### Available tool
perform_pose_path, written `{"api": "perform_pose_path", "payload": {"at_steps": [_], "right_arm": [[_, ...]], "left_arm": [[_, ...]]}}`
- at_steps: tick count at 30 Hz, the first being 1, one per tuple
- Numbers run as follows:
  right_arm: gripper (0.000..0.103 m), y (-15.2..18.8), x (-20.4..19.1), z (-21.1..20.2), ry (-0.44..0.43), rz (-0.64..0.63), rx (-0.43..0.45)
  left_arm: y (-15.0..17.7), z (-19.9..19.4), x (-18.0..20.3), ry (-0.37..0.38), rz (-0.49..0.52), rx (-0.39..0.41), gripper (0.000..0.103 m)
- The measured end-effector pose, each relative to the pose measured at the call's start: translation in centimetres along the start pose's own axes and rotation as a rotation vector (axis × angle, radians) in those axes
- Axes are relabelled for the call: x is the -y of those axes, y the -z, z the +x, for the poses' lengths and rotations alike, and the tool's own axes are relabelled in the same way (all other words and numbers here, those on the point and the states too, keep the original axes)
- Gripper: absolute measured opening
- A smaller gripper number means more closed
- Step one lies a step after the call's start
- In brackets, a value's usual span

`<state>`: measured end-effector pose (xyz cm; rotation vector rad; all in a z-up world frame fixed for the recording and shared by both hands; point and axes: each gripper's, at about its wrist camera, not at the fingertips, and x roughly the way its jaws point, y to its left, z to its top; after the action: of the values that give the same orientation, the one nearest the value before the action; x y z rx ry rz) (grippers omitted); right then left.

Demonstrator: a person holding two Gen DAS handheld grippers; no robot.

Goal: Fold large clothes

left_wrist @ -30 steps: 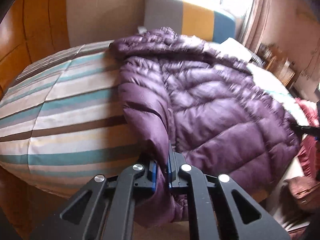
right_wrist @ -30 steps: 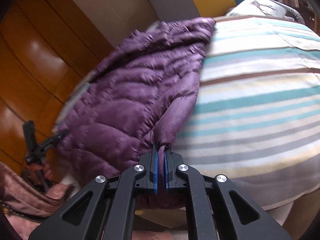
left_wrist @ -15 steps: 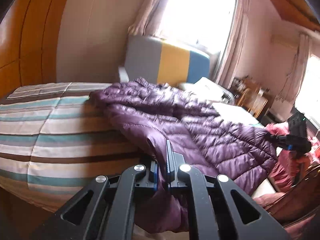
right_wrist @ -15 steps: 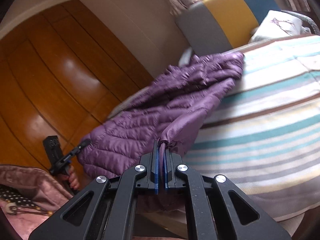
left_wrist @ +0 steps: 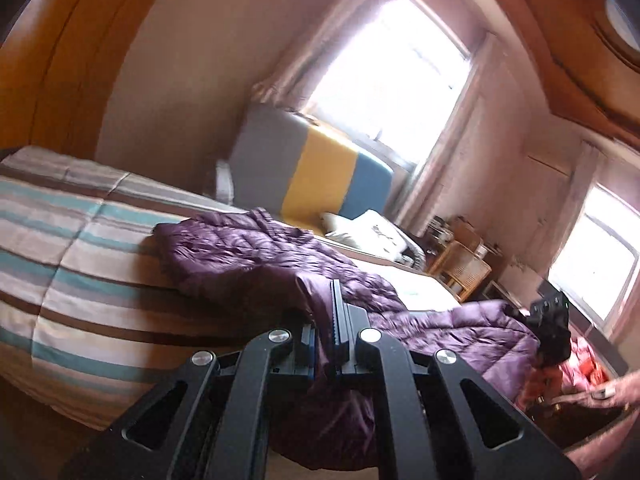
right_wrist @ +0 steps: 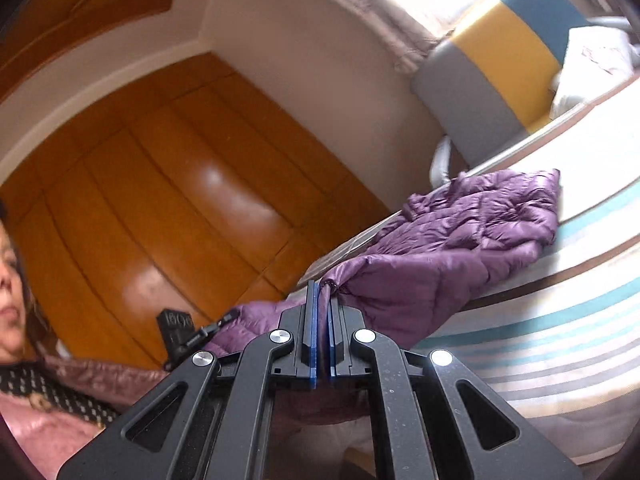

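The purple puffer jacket point(left_wrist: 256, 252) lies across my striped bed cover point(left_wrist: 68, 280), its far end bunched up near the headboard side and its near hem lifted off the bed between my two tools. My left gripper point(left_wrist: 325, 320) is pressed together on a fold of the jacket's edge, the purple cloth pinched between the blue pads and hanging down below the black fingers. My right gripper point(right_wrist: 322, 320) is likewise clamped on the jacket point(right_wrist: 460, 240), with a gathered bit of hem and a small cord end poking up right at its tip. From the left wrist view the jacket stretches from the bed over to the right, where my other gripper point(left_wrist: 550, 320) shows as a small dark shape at the garment's far corner. From the right wrist view my left tool point(right_wrist: 188, 332) appears the same way, dark against the wooden wardrobe doors point(right_wrist: 160, 208), touching the jacket's lower edge. So the near hem hangs in the air between the two grips while the upper part rests on the cover. Behind the bed stands a headboard in grey, yellow and blue point(left_wrist: 316, 172), with a white pillow point(left_wrist: 372, 230) just beside it. A bright window point(left_wrist: 392, 80) with curtains sits above, and a wicker bedside stand point(left_wrist: 460, 268) is near the pillow. My pink quilted coat point(right_wrist: 52, 420) shows low in the right wrist view
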<state>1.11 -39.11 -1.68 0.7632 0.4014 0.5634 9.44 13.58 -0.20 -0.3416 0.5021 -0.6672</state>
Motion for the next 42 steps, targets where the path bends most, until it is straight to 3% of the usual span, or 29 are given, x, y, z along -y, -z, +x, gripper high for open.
{"api": "perform_pose_path", "payload": {"at_steps": [6, 17, 29, 30, 34, 37, 39, 40, 41, 42], "right_arm": [[0.004, -2.9, 4.2, 2.3, 0.110, 0.095, 0.024], [0.004, -5.6, 9.2, 6.4, 0.194, 0.182, 0.042], [0.004, -7.2, 15.6, 10.8, 0.324, 0.286, 0.041], [0.004, -7.2, 16.1, 11.0, 0.335, 0.295, 0.043], [0.022, -7.1, 17.7, 12.1, 0.330, 0.325, 0.049], [0.048, -6.8, 18.5, 11.9, 0.303, 0.378, 0.077], [0.052, -6.6, 18.6, 11.4, 0.301, 0.378, 0.103], [0.055, -6.5, 18.6, 10.9, 0.311, 0.369, 0.114], [0.059, -6.4, 18.4, 10.4, 0.320, 0.365, 0.121], [0.060, -6.3, 18.4, 9.9, 0.327, 0.362, 0.129]], "left_arm": [[-0.7, 3.7, -3.0, -0.075, -0.071, -0.072, 0.006], [-3.5, 11.4, -4.7, -0.162, -0.049, -0.124, 0.007], [-4.3, 20.7, -8.6, -0.274, -0.121, -0.211, 0.012], [-4.3, 21.2, -8.9, -0.280, -0.125, -0.217, 0.014], [-4.2, 22.9, -10.1, -0.283, -0.179, -0.233, 0.026], [-4.3, 23.0, -11.0, -0.244, -0.245, -0.203, 0.047], [-4.6, 22.5, -11.6, -0.216, -0.287, -0.159, 0.066], [-4.8, 22.0, -11.9, -0.230, -0.301, -0.127, 0.073], [-5.0, 21.6, -12.1, -0.264, -0.301, -0.097, 0.088], [-5.2, 20.9, -12.2, -0.302, -0.297, -0.059, 0.093]]}}
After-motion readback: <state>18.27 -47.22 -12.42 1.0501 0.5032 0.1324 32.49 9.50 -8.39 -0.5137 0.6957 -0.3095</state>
